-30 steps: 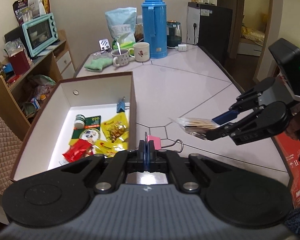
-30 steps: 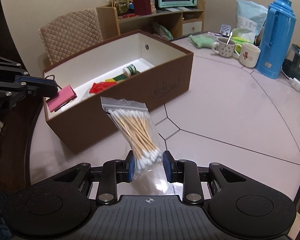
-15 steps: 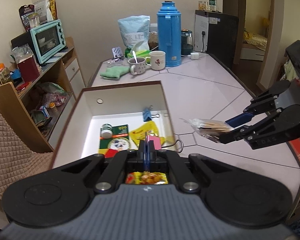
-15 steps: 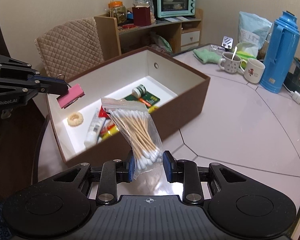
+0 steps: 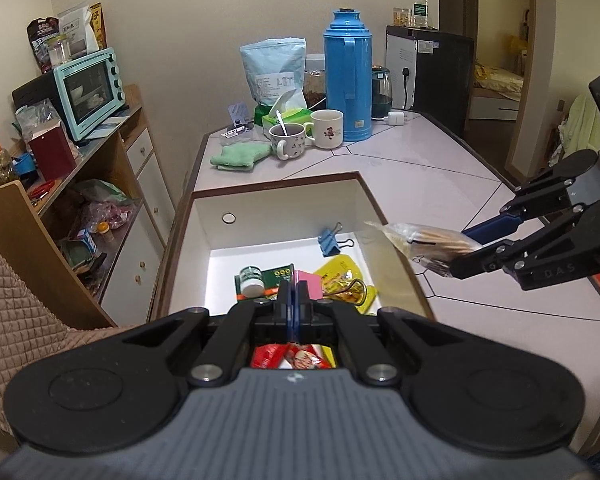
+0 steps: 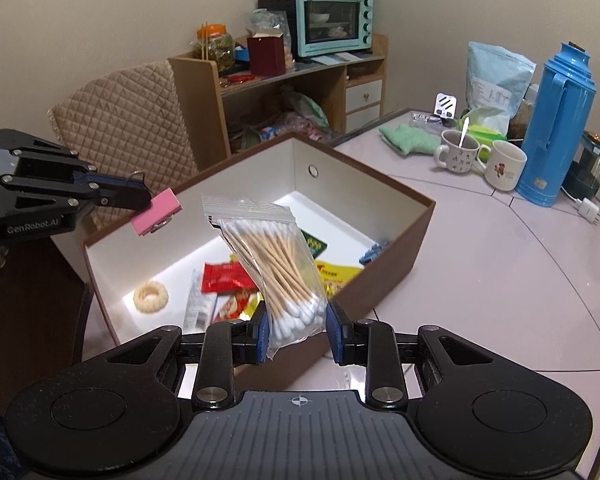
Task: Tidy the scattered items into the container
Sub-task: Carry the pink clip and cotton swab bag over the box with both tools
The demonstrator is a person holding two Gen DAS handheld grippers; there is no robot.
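The left gripper (image 6: 150, 204), marked "GenRobot.AI", pinches a pink binder clip (image 6: 156, 217) tight in its fingers, up over the near left end of the brown box (image 6: 384, 276). The right gripper (image 6: 296, 332), with "DAS" on its side, squeezes a bag of cotton swabs (image 6: 276, 264) above the box's near wall. Snack packets (image 6: 224, 278) lie inside the box on the table (image 6: 500, 280).

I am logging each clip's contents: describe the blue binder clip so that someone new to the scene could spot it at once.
Find the brown box with white inner walls on the pale table. On its floor, near the far right corner, lies the blue binder clip, just beyond a yellow snack packet. It is the only blue thing in the box; the pink binder clip hangs in the left gripper above.
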